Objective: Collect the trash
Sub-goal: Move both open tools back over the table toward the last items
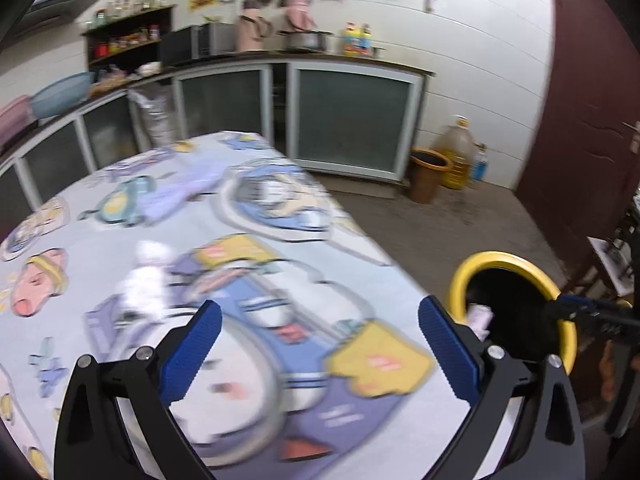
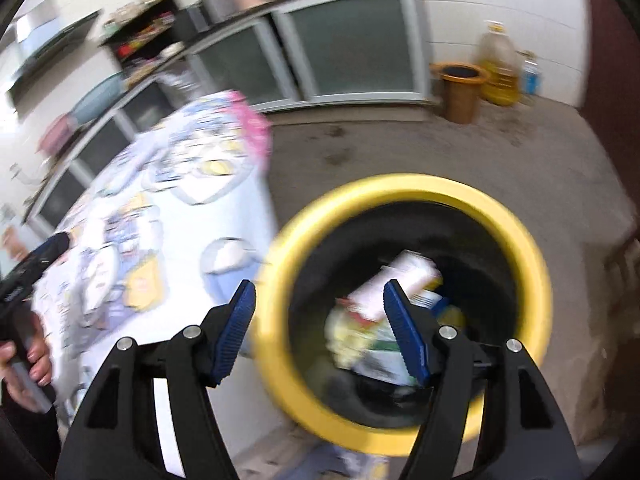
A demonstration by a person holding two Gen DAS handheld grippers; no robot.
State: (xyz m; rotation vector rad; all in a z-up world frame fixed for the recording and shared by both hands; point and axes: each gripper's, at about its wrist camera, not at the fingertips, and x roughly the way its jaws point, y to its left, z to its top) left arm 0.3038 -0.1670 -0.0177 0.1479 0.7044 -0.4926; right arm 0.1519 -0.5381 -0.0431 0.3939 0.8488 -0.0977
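Right wrist | right claw (image 2: 316, 300) wide, empty | left claw (image 1: 320, 320) wide | one bin (image 2: 404, 186)

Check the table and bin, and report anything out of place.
One white crumpled scrap lies on the table, ahead of the open left gripper. The right gripper is open over the bin, which already holds trash. Nothing looks spilled.

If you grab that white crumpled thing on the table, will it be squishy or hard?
Probably squishy. The white crumpled thing looks wrinkled and lumpy like wadded paper or tissue, though the picture is blurry. It likely weighs very little, since it sits loosely on the tablecloth without denting it. It probably won't roll, being uneven, but the left gripper, jaws open, might flatten it.
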